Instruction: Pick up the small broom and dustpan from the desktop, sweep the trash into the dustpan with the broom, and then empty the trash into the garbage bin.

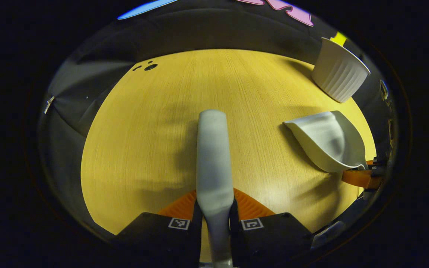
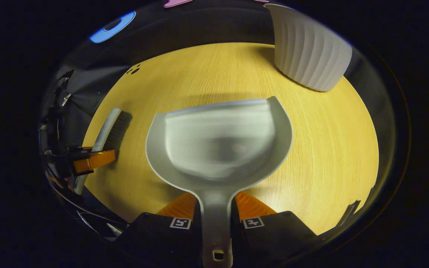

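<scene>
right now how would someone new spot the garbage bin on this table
Start at the yellow wooden table and look to its far right corner, beyond the dustpan held by the right gripper. The garbage bin stands there: a white, vertically ribbed, round container, the only upright tub-shaped thing there.

Ahead of my left gripper (image 1: pixel 214 208) the table (image 1: pixel 155 123) lies open past the broom (image 1: pixel 213 156); the dustpan (image 1: pixel 330 143) sits off to its right. Beyond my right gripper (image 2: pixel 216 208), the bin (image 2: pixel 307 52) blocks the far right, apart from the dustpan's lip.
</scene>
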`<state>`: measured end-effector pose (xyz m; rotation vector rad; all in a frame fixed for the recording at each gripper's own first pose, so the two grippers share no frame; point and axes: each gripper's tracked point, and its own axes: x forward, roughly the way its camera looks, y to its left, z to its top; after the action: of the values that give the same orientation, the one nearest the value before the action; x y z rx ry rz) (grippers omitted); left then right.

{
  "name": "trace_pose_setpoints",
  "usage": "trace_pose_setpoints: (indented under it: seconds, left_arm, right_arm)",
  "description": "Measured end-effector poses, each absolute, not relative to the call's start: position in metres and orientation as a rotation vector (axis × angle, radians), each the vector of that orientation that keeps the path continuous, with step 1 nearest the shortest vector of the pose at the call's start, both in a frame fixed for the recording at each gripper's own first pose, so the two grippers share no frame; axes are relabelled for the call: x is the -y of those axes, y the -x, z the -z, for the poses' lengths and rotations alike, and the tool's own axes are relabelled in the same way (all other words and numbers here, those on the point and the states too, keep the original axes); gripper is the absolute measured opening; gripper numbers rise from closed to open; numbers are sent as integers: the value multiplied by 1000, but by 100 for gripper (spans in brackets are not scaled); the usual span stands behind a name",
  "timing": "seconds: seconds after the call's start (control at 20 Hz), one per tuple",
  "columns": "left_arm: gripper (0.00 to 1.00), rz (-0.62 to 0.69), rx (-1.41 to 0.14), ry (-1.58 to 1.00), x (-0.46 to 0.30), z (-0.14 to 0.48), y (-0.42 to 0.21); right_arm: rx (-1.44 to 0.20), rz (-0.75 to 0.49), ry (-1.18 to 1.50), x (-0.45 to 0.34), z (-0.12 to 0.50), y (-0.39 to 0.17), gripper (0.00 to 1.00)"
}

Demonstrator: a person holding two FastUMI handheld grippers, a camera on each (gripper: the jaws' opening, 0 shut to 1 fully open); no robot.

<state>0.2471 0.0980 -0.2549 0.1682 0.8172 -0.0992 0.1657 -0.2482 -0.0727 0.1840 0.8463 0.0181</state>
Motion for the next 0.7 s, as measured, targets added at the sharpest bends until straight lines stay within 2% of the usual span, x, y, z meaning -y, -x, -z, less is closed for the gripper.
trace_pose_setpoints:
  seconds: [0.1,0.15,0.2,0.25,0.3,0.35,0.4,0.45,0.5,0.55,0.6,0.65,0.7]
  left_arm:
    - [38,106,-839,-177,-93,261,-250]
    - [39,108,-847,-182,-91,263,-250]
    - [40,105,-845,-193,-88,263,-251]
    - [41,107,-843,-205,-87,262,-253]
    - [42,110,-847,-213,-85,263,-253]
    - [42,116,-852,-220,-83,263,-251]
    - [43,118,-850,-223,-83,263,-252]
    - [42,117,-848,-219,-82,261,-251]
    - [46,118,-835,-206,-81,258,-249]
    - [64,124,-825,-188,-77,255,-247]
    - [82,127,-812,-172,-75,252,-242]
    - [100,127,-798,-155,-75,248,-239]
    - [95,126,-785,-137,-73,243,-233]
  right_arm:
    - [-862,-22,-186,246,76,-164,36]
    - [-869,-24,-180,246,79,-165,32]
    - [-876,-22,-174,247,81,-164,41]
    - [-878,-19,-178,247,80,-163,42]
    - [-873,-24,-192,244,77,-163,38]
    - [-864,-33,-204,241,76,-166,39]
    - [-866,-44,-210,238,76,-166,34]
    - [-867,-49,-210,238,75,-164,47]
    - [-858,-48,-214,239,72,-162,57]
    - [-851,-50,-221,237,69,-164,59]
    - [-845,-47,-219,239,64,-162,86]
    - [-833,-44,-215,241,60,-160,93]
    - [-818,-39,-204,243,55,-158,99]
